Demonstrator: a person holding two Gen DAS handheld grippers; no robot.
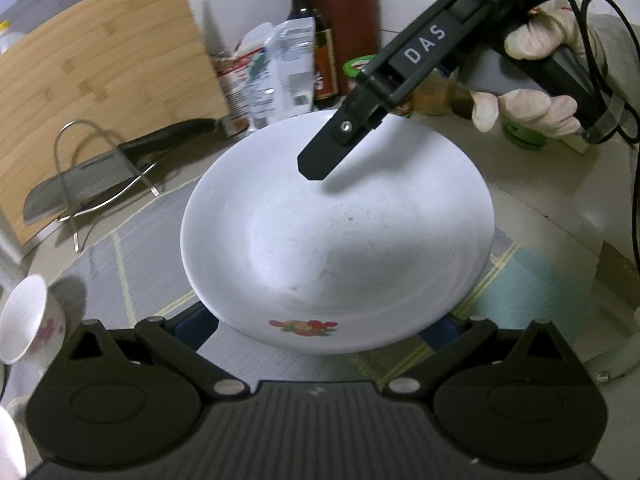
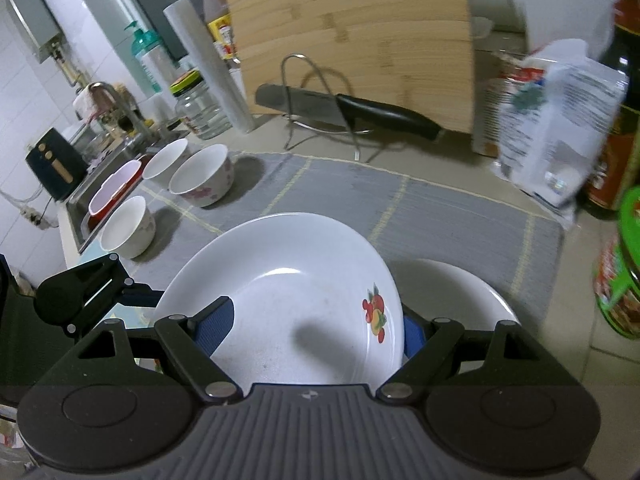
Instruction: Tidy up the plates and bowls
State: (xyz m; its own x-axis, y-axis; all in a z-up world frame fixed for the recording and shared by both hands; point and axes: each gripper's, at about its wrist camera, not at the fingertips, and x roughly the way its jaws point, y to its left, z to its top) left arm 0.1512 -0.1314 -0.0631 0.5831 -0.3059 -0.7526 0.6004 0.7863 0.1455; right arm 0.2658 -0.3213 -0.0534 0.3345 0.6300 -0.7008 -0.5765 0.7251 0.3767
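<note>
Grey placemat (image 2: 440, 208) on tiled counter, chopping board (image 2: 352, 40) behind (sink (image 2: 80, 208) leftward), both tools gripping white plate (image 2: 288, 280)

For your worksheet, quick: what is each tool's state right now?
Left tool: cannot tell; plate hides its pads.
Right tool: closed on the plate.

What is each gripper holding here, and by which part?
Both hold the same white fruit-print plate by its rim: the right gripper on one edge, the left gripper on another.
</note>
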